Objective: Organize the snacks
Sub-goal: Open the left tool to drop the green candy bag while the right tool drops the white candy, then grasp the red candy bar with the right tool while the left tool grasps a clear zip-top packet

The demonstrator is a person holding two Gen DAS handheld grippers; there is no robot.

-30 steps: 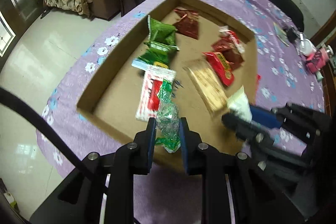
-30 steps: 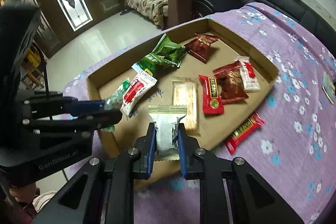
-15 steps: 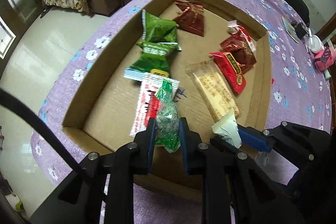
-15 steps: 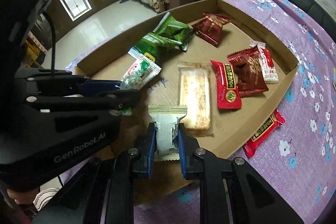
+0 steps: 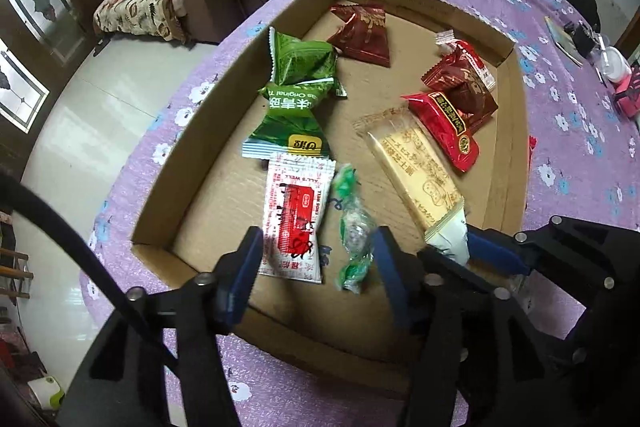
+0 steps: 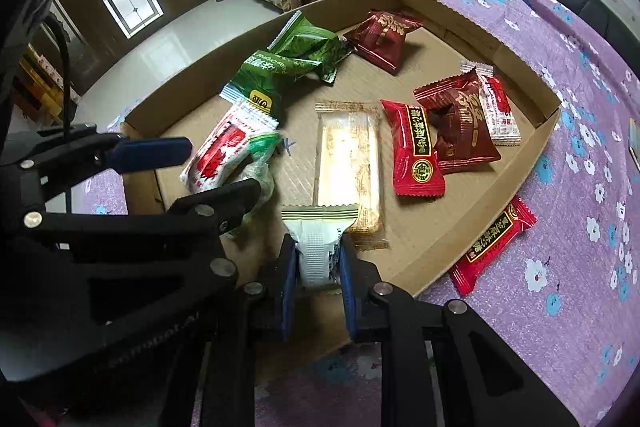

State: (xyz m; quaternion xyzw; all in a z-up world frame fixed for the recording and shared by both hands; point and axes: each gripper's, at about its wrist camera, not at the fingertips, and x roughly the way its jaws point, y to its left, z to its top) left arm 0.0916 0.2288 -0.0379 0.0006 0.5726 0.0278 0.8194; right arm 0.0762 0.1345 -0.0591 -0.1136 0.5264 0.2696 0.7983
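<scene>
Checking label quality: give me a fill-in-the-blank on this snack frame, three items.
1. The left gripper has its jaws ____.
2. The right gripper is shut on a ____ packet.
3. One red packet lies ____ the cardboard tray, on the purple cloth.

Missing: open; white; outside

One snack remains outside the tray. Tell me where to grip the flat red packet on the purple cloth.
Best pinch the near crimped end of the flat red packet from above, on the purple cloth side: it lies flat with one long edge along the cardboard tray's wall.
</scene>
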